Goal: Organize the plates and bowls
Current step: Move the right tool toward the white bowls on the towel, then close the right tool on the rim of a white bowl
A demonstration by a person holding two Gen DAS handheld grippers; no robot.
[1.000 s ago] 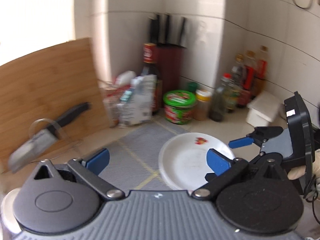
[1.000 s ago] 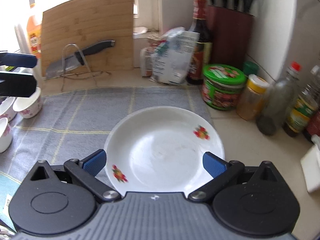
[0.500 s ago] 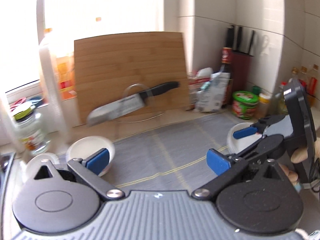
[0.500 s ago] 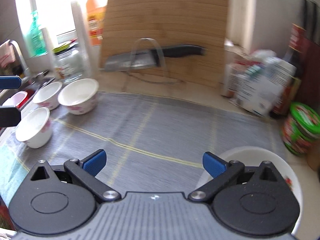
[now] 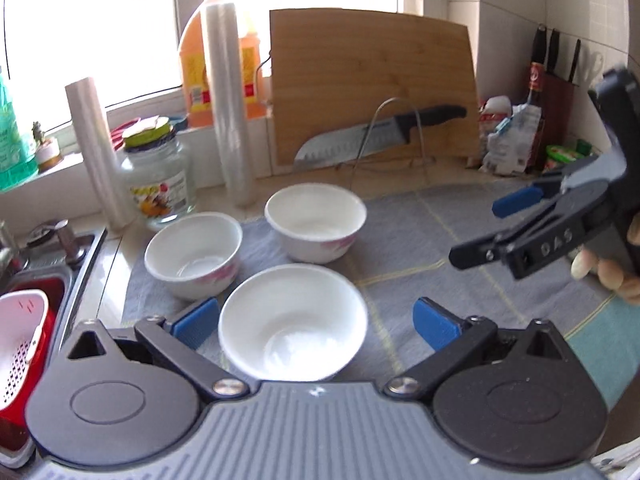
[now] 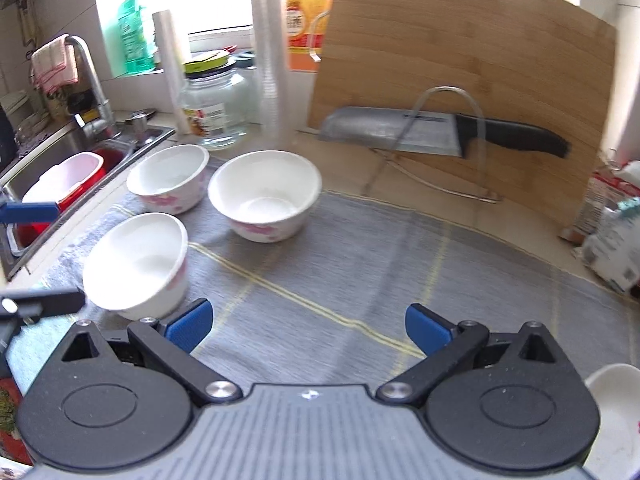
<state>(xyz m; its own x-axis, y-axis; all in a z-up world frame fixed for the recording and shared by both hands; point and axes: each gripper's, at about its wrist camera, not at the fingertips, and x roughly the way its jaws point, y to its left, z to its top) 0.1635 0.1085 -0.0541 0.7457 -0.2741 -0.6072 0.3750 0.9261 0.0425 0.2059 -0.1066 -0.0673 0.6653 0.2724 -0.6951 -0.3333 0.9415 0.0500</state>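
Three white bowls with pink flowers sit on a grey cloth (image 5: 460, 248). In the left wrist view the nearest bowl (image 5: 293, 322) lies between the wide-apart fingers of my open left gripper (image 5: 316, 322), not gripped. Behind it stand a left bowl (image 5: 193, 254) and a far bowl (image 5: 315, 226). My right gripper (image 6: 306, 326) is open over bare cloth (image 6: 360, 264), with the near bowl (image 6: 137, 266) just left of its left finger. The other two bowls (image 6: 168, 178) (image 6: 265, 194) stand further back. A white plate's rim (image 6: 612, 420) shows at the lower right.
A sink (image 5: 44, 276) with a red and white basket (image 5: 18, 344) lies at the left. Behind the bowls stand a glass jar (image 5: 154, 178), plastic wrap rolls (image 5: 230, 104) and a cutting board (image 5: 372, 88) with a knife on a wire stand (image 5: 380, 140). A hand holds the right gripper (image 5: 560, 224).
Both grippers have swung left, away from the white plate and towards the three bowls by the sink. Both stayed open.
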